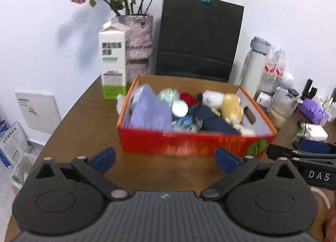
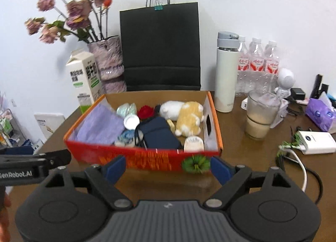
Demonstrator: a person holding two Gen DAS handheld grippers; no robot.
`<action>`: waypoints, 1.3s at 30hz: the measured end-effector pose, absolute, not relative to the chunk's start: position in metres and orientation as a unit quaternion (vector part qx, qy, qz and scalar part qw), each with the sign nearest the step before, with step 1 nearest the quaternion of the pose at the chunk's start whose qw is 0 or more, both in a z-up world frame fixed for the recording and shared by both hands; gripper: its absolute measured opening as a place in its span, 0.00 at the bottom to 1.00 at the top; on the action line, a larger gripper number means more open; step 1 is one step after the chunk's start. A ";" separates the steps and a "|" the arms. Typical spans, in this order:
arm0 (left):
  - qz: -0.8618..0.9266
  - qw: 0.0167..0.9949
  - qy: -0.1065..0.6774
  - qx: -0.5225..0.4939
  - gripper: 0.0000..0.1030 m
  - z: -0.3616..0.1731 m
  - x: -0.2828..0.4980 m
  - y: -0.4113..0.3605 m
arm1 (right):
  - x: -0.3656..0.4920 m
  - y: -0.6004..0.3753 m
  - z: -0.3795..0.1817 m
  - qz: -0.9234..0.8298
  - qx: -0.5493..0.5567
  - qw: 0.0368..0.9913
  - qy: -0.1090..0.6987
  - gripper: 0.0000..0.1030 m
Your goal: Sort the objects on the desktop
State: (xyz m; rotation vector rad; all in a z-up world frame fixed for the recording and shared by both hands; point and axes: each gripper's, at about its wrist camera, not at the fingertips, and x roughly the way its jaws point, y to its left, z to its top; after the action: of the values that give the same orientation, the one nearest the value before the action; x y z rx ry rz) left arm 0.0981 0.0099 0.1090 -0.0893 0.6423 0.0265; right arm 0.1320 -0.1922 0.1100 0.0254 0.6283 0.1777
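I see the red cardboard box (image 2: 147, 158) sitting on the brown counter (image 2: 241, 158), in the middle of both views. Its outer walls are red with orange edges, the inside is plain brown at the back and white on the right side, where a hand slot is cut. A green leafy ornament (image 2: 196, 164) sits on its front wall, lower right. The box's long axis runs left to right across the frame, the open top facing up.

Inside, a lilac cloth (image 2: 98, 126) lies at the left, a dark blue pouch (image 2: 159, 135) in the centre with its length running from the back toward the front right, and a yellow-and-white plush (image 2: 189, 120) at the right, beside a white plush (image 2: 171, 107). A red flower (image 2: 145, 111) lies near the back.

My left hand-held gripper (image 1: 166, 159) hovers just before the box's front wall, fingers spread apart, holding nothing. My right hand-held gripper (image 2: 168, 167) is likewise spread wide and empty, low in the frame.
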 end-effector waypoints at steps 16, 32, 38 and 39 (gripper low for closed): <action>0.014 0.954 0.301 -0.006 1.00 0.038 -0.008 0.003 | 0.009 -0.186 0.049 0.075 0.007 0.961 0.268 0.85; 0.013 0.941 0.337 0.003 1.00 -0.001 -0.019 0.003 | -0.008 -0.180 0.004 0.066 -0.011 0.949 0.307 0.96; 0.015 0.941 0.339 0.000 1.00 -0.002 -0.015 0.003 | 0.004 -0.178 -0.001 0.058 -0.024 0.942 0.328 1.00; 0.015 0.941 0.339 0.001 1.00 -0.002 -0.014 0.002 | 0.005 -0.177 -0.002 0.054 -0.026 0.941 0.333 1.00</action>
State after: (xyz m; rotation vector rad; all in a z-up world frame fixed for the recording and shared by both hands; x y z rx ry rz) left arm -0.0143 0.0021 -0.0016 0.0019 0.6917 0.0301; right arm 0.0053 -0.1768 -0.0018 -0.0539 0.6792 0.1093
